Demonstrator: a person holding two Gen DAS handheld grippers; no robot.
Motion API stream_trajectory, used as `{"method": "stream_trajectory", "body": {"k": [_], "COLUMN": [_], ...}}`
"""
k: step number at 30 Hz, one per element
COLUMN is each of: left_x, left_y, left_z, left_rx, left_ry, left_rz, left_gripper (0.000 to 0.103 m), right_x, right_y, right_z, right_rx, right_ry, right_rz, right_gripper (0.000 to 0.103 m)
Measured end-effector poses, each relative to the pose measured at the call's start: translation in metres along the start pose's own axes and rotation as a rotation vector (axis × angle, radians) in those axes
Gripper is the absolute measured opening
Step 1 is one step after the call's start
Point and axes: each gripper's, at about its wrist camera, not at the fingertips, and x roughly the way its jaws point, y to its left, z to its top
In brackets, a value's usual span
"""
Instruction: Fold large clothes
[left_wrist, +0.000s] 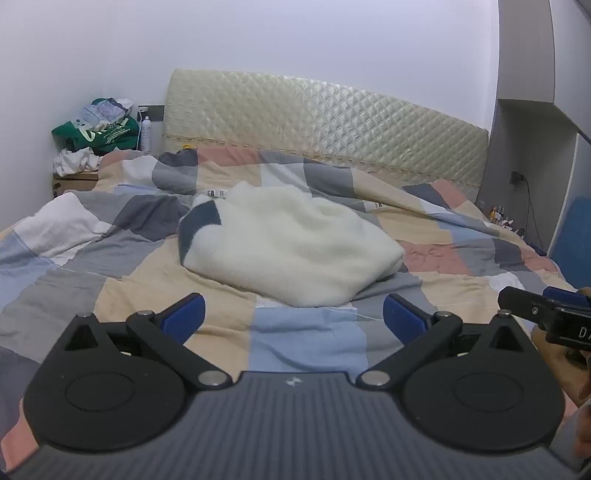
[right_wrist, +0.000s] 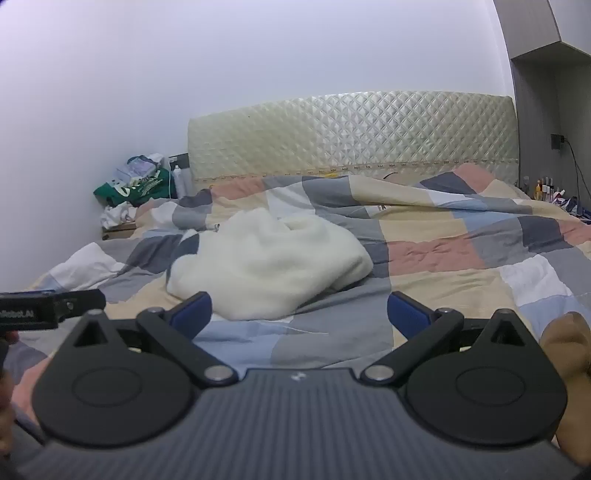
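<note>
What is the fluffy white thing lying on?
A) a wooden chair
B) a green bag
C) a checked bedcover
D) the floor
C: the fluffy white garment lies in a heap on the checked bedcover, in front of the quilted headboard.

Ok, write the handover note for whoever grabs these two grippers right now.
Left gripper: open, empty, hovering over the checked quilt.
Right gripper: open, empty, beside the left one.
White fleece garment: lying in a rumpled heap mid-bed, ahead of both grippers, touched by neither.
Done: no fold visible yet.
Left: spread the garment flat, then fold it. Probably start at its near edge.
</note>
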Motion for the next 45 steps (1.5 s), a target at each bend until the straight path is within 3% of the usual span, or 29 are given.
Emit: {"method": "stream_trajectory", "body": {"k": [45], "left_x": [0.003], "left_y": [-0.004], "left_z": [-0.002], "left_rx": [0.026], "left_ry": [-0.005], "left_rz": [0.017], "left_gripper": [0.103], "right_x": [0.002], "right_y": [0.003], "right_z": [-0.006], "right_rx": [0.001], "right_ry": [-0.017], "right_rz": [-0.012], "right_gripper": [0.103]}}
